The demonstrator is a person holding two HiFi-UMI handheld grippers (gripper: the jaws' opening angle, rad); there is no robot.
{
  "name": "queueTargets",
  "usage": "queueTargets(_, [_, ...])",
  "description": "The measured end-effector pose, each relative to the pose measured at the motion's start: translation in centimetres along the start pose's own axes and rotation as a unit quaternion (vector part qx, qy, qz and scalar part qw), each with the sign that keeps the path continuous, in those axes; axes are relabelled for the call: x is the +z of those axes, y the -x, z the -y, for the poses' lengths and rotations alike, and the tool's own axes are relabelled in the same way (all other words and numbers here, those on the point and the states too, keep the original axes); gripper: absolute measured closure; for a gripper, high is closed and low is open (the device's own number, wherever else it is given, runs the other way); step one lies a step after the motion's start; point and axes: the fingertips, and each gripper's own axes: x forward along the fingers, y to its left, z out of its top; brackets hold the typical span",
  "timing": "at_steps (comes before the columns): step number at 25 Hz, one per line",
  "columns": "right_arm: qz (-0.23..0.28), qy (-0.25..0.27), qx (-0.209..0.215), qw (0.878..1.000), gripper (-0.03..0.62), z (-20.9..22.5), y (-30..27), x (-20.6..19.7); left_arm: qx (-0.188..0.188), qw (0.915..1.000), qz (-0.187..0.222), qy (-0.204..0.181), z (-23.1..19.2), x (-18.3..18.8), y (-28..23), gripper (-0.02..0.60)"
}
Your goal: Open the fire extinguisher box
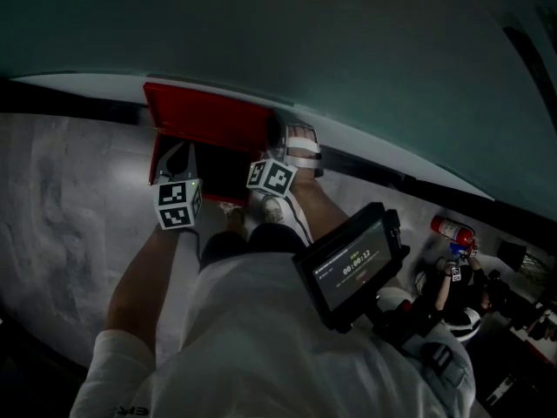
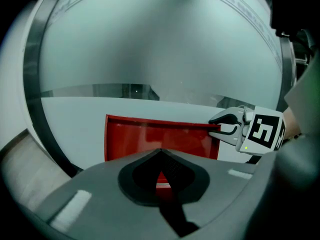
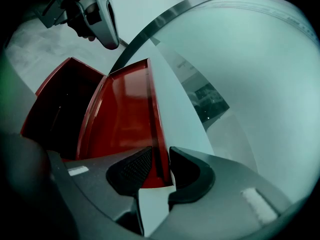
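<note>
**Fire extinguisher box** (image 1: 154, 157) — red, on the floor against the wall. Lid (image 3: 125, 114) is raised and the interior exposed.
**Right gripper** (image 3: 160, 166) — clamped on the lid's edge.
**Left gripper** (image 2: 161, 155) — jaws together, empty, over the box.
**Status:** opening looks largely done; only settling and releasing the lid remain.

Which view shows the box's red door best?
Right gripper view: the open door is large and close, its edge clamped in the right claw. Left gripper view shows its inner face, bottom hidden behind the left claw. Head view shows it small and dark by the wall.
</note>
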Motion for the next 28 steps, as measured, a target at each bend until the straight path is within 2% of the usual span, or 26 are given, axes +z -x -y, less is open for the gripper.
queueTargets(9, [-0.011,-0.037,0.001,0.999,0.430,0.4,0.3,-0.4,-0.010,0.9998,0.000,-0.016,-0.4,0.8,-0.6,0.578])
queueTargets(15, [-0.019,-0.057,0.002,0.998,0.432,0.8,0.3,-0.6,-0.020,0.9996,-0.003,-0.021,-0.4,1.0,-1.3,0.578])
queueTargets(24, [-0.011,-0.105,0.021,0.994,0.579,1.3,0.5,0.2,-0.034,0.9993,0.009,-0.014,-0.2,1.2,-3.2,0.578])
queueTargets(28, [0.001,-0.110,0.040,0.993,0.580,0.6,0.9,1.2,-0.018,0.9997,0.012,-0.007,-0.9,1.3,-2.4,0.578])
